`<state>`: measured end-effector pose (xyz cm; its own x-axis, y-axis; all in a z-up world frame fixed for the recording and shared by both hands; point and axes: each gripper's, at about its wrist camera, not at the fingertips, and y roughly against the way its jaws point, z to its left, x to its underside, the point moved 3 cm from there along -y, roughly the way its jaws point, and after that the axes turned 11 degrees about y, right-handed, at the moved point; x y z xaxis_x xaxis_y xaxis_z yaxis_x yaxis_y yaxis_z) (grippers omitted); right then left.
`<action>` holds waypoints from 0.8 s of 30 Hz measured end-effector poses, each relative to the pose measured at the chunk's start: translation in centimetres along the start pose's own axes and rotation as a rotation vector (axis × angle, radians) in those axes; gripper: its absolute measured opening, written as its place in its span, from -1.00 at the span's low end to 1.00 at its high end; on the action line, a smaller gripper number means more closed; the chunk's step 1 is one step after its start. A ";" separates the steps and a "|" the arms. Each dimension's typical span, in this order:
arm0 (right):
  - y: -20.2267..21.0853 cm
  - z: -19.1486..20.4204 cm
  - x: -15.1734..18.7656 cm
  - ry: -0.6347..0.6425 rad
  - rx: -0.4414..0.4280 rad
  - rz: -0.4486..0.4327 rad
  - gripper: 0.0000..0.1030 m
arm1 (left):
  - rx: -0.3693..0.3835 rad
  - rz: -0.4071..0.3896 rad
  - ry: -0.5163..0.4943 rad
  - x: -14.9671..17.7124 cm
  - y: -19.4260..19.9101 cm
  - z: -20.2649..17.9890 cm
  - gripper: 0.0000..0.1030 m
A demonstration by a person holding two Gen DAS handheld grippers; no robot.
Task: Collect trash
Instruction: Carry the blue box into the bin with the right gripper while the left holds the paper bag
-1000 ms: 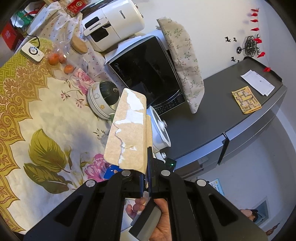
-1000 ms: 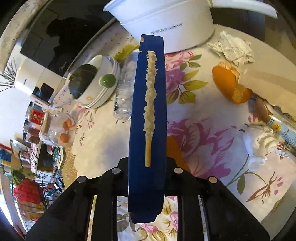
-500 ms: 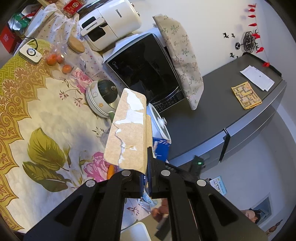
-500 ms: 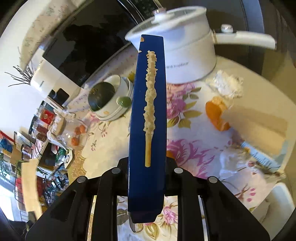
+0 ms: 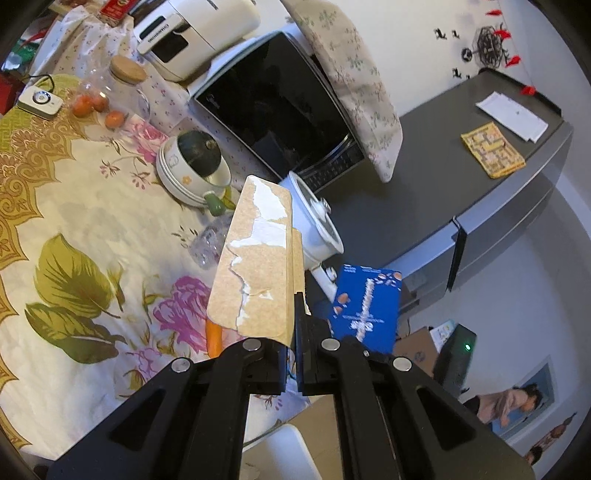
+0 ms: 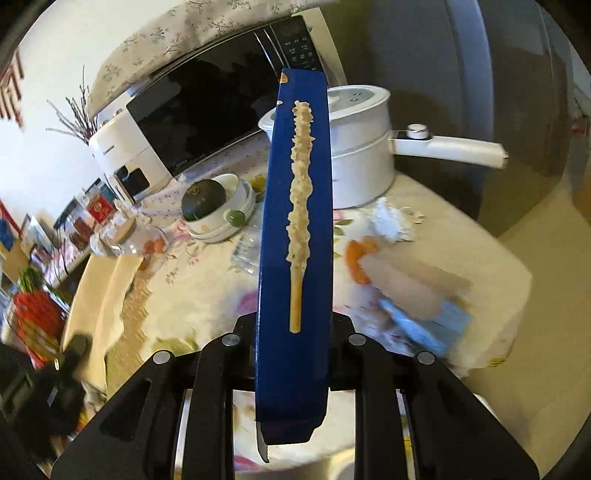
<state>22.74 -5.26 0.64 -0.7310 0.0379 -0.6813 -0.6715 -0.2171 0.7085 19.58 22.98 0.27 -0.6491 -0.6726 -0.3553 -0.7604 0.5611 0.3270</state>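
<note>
My left gripper [image 5: 295,325] is shut on a flattened brown cardboard box [image 5: 255,266] with torn white patches, held up above the table. My right gripper [image 6: 291,350] is shut on a flat blue snack box [image 6: 295,236] printed with a biscuit stick; this box also shows in the left wrist view [image 5: 365,306], off the table's corner. On the floral tablecloth [image 6: 207,295] lie orange peel [image 6: 356,258], a crumpled white tissue [image 6: 389,221] and a crushed clear plastic bottle [image 6: 245,251]. The left gripper's cardboard shows blurred in the right wrist view [image 6: 410,284].
A white pot with a long handle [image 6: 362,162], stacked bowls holding a green squash [image 6: 218,206], a glass jar [image 5: 125,85], a microwave [image 5: 273,99] and a white appliance [image 5: 192,33] stand on the table. A grey fridge [image 5: 480,184] is beside it.
Both grippers have pulled back and up from the table with their boxes. The right gripper's blue box has come into the left wrist view, off the table's corner.
</note>
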 end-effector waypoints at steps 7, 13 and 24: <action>2.0 -2.9 6.1 0.094 0.118 0.029 -0.59 | -0.026 0.056 -0.049 2.3 -1.7 -0.7 -0.95; 1.5 -4.4 13.6 0.149 0.176 0.172 -0.57 | -0.052 0.115 -0.095 4.5 -3.4 -1.3 -0.95; 3.9 -5.2 17.0 0.271 0.379 0.105 0.66 | -0.093 0.200 -0.165 8.1 -5.9 -2.1 -0.95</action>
<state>8.34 -10.54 -9.09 -0.7734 -0.2319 -0.5899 -0.6291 0.1673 0.7591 18.86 13.18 -2.72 -0.7864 -0.4611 -0.4112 -0.6168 0.6228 0.4813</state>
